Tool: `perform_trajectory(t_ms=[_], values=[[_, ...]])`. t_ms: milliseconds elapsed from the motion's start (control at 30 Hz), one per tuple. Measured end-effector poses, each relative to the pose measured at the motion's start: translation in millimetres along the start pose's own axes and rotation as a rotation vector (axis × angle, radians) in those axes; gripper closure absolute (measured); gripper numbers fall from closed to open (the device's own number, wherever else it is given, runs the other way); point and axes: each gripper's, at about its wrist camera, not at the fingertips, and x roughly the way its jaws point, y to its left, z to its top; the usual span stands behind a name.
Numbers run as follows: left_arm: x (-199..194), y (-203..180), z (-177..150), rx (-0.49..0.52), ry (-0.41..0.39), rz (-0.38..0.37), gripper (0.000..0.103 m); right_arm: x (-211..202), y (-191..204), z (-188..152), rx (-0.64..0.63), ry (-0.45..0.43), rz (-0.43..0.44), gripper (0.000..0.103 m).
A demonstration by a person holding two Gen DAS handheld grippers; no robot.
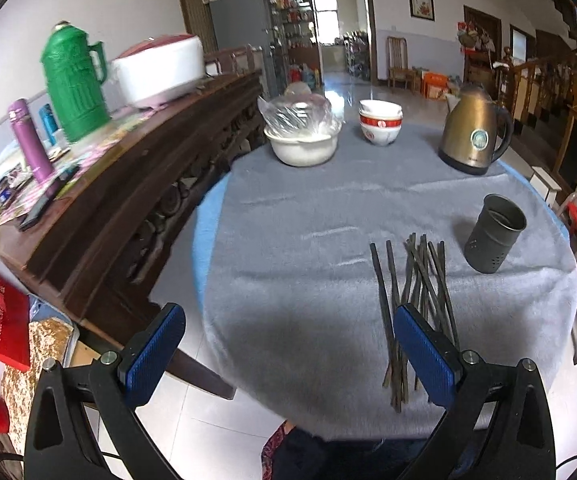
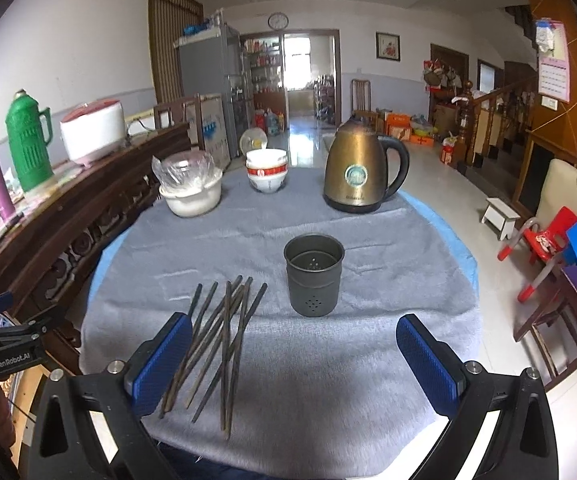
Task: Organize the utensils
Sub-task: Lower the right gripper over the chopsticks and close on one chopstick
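1. Chopsticks (image 2: 224, 344) are seen loosely piled on the bench (image 2: 328, 360), just beside the empty holder (image 2: 314, 276).
2. Both the left claw (image 1: 288, 352) and right claw (image 2: 294, 360) are held apart, empty.
3. No step is judged begun; a grasp on one chopstick is needed next.

A loose bundle of dark chopsticks (image 2: 224, 344) lay flat on the grey-clothed counter (image 2: 328, 380), crossing one another, their far ends fanned out and their near ends close to the front edge. Just right of them stood a dark metal holder (image 2: 314, 276), upright, open-topped and seemingly empty, with small holes in its wall and floor.
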Motion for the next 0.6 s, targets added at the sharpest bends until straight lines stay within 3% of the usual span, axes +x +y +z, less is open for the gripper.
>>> perform_trajectory(t_ms=[267,467,600], values=[[55,-25,23,0.029,0.08,-0.062,0.0,56,7,6,-0.066,0.119,-0.032,0.0],[87,-37,33,0.04,0.123,-0.096,0.0,90,9,6,-0.054,0.191,-0.006,0.0],[112,-41,35,0.04,0.171,-0.13,0.01,114,5,0,-0.005,0.246,0.043,0.0]])
